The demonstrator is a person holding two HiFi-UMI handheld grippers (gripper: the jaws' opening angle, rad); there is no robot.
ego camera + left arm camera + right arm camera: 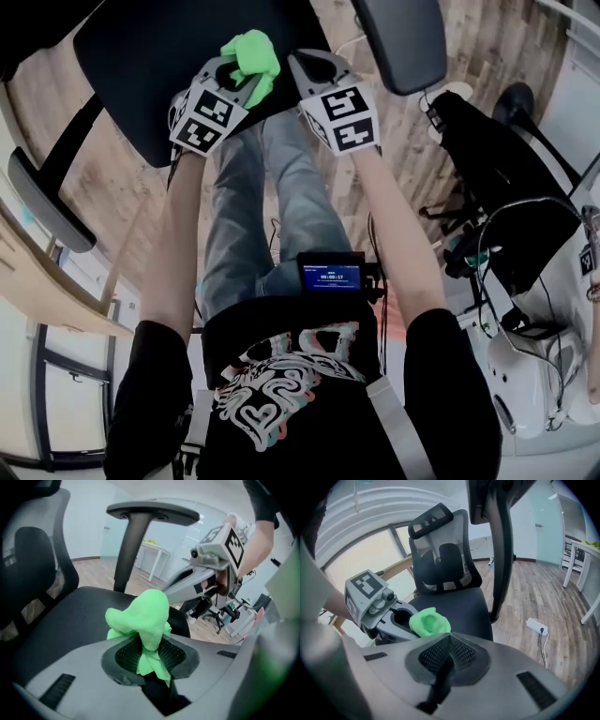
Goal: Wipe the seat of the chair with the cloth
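Green cloth [143,616], bunched & pinched in jaws, over front of black chair seat [70,616].

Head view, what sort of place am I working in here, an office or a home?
Most likely an office or lab workspace: a black mesh-backed office chair with armrests, a second black chair nearby, and a white table, all on a wood-plank floor.
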